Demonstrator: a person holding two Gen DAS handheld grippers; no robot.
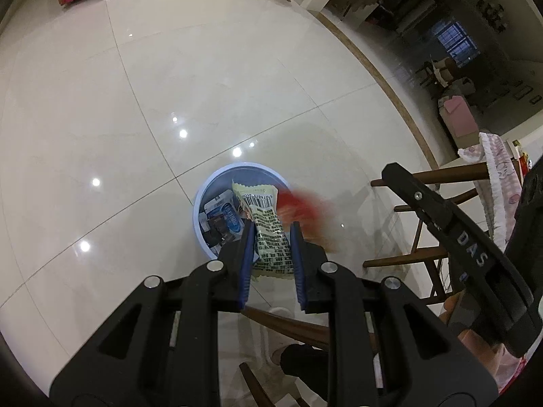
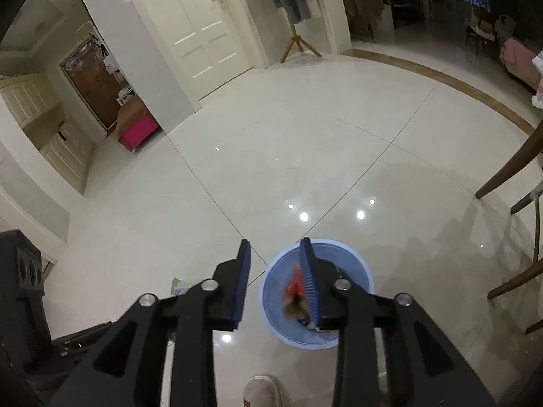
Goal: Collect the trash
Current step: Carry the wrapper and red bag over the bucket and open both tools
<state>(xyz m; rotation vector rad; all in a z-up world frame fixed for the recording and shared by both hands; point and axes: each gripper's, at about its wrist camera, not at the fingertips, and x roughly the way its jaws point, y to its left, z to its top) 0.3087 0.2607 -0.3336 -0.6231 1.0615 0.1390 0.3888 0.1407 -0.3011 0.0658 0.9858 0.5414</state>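
Black left gripper (image 1: 271,237) nearest, blue pads around pale barcode wrapper (image 1: 269,234), directly above blue bin (image 1: 203,200).

Step now, I judge: dropping trash into bin.
- Keep wrapper centred over bin mouth before letting go; light film can drift.

Tongs:
- left: narrow gap, wrapper between pads, seems pinched
- right gripper (image 2: 275,281): jaws wide apart, holding nothing; blurred red wrapper (image 2: 294,288) beside right pad, over bin, contact unclear.
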